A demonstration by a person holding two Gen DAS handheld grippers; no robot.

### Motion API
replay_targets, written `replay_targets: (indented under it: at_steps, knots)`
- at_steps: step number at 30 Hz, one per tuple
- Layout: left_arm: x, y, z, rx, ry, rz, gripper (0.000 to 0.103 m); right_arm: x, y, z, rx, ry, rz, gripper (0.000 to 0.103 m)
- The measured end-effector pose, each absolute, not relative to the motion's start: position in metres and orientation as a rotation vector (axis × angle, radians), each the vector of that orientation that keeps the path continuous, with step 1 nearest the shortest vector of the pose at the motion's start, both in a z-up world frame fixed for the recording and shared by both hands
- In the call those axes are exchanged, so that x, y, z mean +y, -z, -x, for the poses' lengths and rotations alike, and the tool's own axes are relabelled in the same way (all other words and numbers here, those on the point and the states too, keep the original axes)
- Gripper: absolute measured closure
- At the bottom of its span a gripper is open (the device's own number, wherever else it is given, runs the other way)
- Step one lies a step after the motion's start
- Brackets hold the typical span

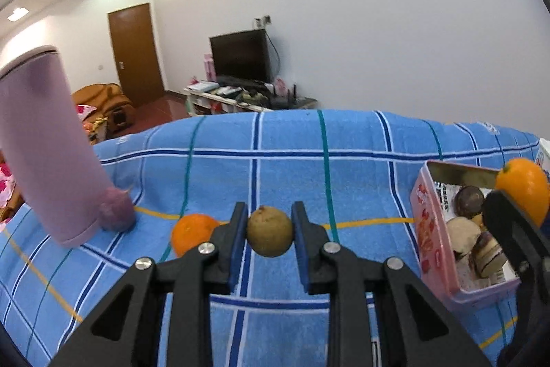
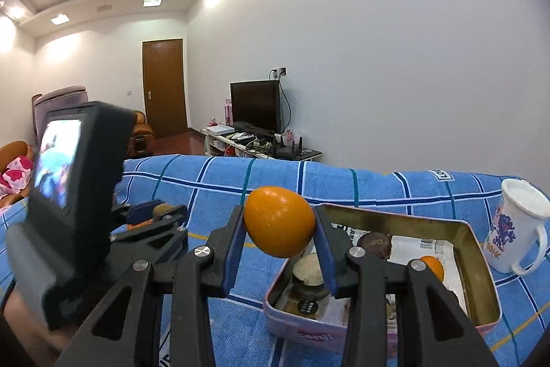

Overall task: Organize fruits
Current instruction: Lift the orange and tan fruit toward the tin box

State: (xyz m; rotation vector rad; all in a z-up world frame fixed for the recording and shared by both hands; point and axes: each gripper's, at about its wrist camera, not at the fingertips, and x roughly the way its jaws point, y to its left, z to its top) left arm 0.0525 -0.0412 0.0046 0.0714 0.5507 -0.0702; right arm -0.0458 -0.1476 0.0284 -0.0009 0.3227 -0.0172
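My left gripper (image 1: 270,231) is shut on a small brown-green round fruit (image 1: 270,232), held above the blue checked cloth. Just left of it an orange (image 1: 192,233) lies on the cloth. A pink tin (image 1: 429,236) at the right holds several fruits. My right gripper (image 2: 279,226) is shut on an orange (image 2: 280,222), raised beside the near left corner of the tin (image 2: 481,267). Inside the tin lie a dark round fruit (image 2: 374,243) and another orange (image 2: 433,265). The left gripper (image 2: 161,212) with its brown fruit shows at the left of the right wrist view.
A tall pink tumbler (image 1: 51,153) stands on the cloth at the left. A white mug (image 2: 515,226) with a cartoon print stands right of the tin. The blue checked cloth (image 1: 309,160) covers the whole surface; its far edge drops off toward a room with a TV.
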Motion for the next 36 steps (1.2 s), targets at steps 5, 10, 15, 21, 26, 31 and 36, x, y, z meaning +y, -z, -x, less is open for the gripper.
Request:
replay_targets:
  at_steps: [5,10,15,21,26,31,36]
  knots:
    - [-0.035,-0.008,-0.042,0.518,0.034,-0.065,0.076,-0.143,-0.029,0.051,0.323,0.015,0.018,0.062]
    - [-0.035,-0.01,-0.032,0.489,0.027,-0.076,0.075,-0.144,-0.028,0.056,0.32,0.011,0.025,0.062]
    - [-0.035,-0.011,-0.025,0.477,0.026,-0.077,0.075,-0.149,-0.027,0.06,0.322,0.021,0.014,0.062]
    - [-0.034,-0.011,-0.022,0.477,0.026,-0.074,0.075,-0.154,-0.026,0.063,0.327,0.033,0.007,0.062]
    - [-0.033,-0.01,-0.018,0.478,0.031,-0.062,0.075,-0.157,-0.026,0.065,0.326,0.04,0.008,0.062]
    - [-0.034,-0.01,-0.015,0.472,0.035,-0.063,0.075,-0.156,-0.026,0.068,0.323,0.042,0.015,0.062]
    - [-0.035,-0.011,-0.011,0.464,0.035,-0.059,0.075,-0.157,-0.027,0.073,0.32,0.047,0.02,0.062]
